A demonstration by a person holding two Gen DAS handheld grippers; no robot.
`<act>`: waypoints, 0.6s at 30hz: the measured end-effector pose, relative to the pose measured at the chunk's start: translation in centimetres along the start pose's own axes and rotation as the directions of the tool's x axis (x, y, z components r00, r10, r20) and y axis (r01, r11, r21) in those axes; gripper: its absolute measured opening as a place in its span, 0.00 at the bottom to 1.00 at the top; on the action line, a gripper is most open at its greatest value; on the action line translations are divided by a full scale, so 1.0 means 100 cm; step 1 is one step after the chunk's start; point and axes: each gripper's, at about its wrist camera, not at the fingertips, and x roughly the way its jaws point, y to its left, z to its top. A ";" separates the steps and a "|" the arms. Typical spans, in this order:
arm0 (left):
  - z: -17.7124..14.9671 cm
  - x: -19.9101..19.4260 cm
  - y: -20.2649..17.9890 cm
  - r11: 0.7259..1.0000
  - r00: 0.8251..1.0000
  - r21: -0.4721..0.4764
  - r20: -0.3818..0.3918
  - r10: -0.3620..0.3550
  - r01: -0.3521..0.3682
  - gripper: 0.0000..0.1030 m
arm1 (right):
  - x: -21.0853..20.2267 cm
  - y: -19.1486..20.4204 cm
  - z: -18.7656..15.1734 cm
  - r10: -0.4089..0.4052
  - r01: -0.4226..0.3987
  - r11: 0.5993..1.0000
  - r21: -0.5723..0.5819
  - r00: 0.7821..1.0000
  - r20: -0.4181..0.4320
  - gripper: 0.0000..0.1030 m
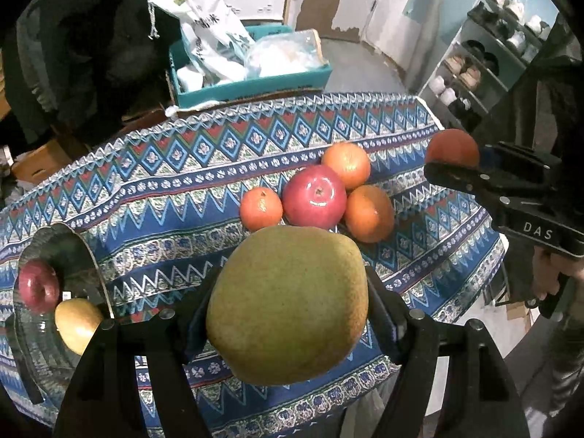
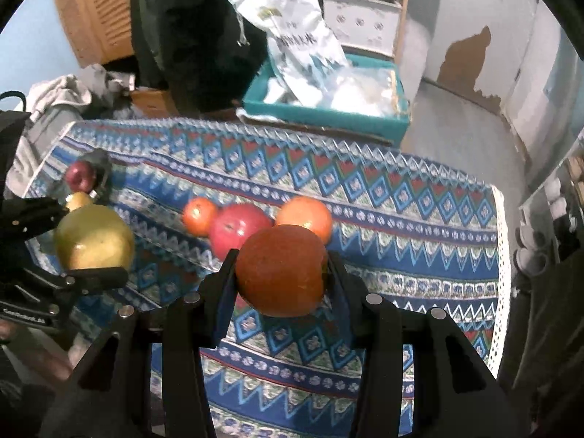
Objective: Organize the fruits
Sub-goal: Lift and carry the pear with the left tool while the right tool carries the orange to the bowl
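Observation:
My left gripper [image 1: 292, 306] is shut on a large green-yellow pear [image 1: 288, 303] held above the patterned table; the pear also shows in the right wrist view [image 2: 93, 237]. My right gripper [image 2: 281, 273] is shut on an orange [image 2: 281, 268], which also shows in the left wrist view [image 1: 452, 148]. On the cloth lie a red apple [image 1: 314, 197] and three oranges [image 1: 261, 208] [image 1: 346, 164] [image 1: 368, 213]. A glass bowl [image 1: 91, 252] at the left holds a dark red apple [image 1: 38, 284] and a yellow fruit [image 1: 78, 325].
The table is covered by a blue patterned cloth [image 1: 164, 197]. Behind it stands a teal box [image 1: 255, 85] with white bags. A shoe shelf [image 1: 485, 65] is at the right. A dark-clothed person [image 2: 197, 36] stands behind the table.

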 end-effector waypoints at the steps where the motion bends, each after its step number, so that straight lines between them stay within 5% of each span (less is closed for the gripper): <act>1: 0.000 -0.003 0.001 1.000 1.000 -0.001 0.007 0.001 -0.001 0.73 | -0.002 0.003 0.002 0.002 -0.002 1.000 -0.003 1.000 0.007 0.44; 18: -0.001 -0.052 0.023 1.000 0.994 -0.028 0.112 0.015 -0.012 0.73 | -0.030 0.053 0.036 0.076 -0.068 0.995 -0.078 0.991 0.106 0.44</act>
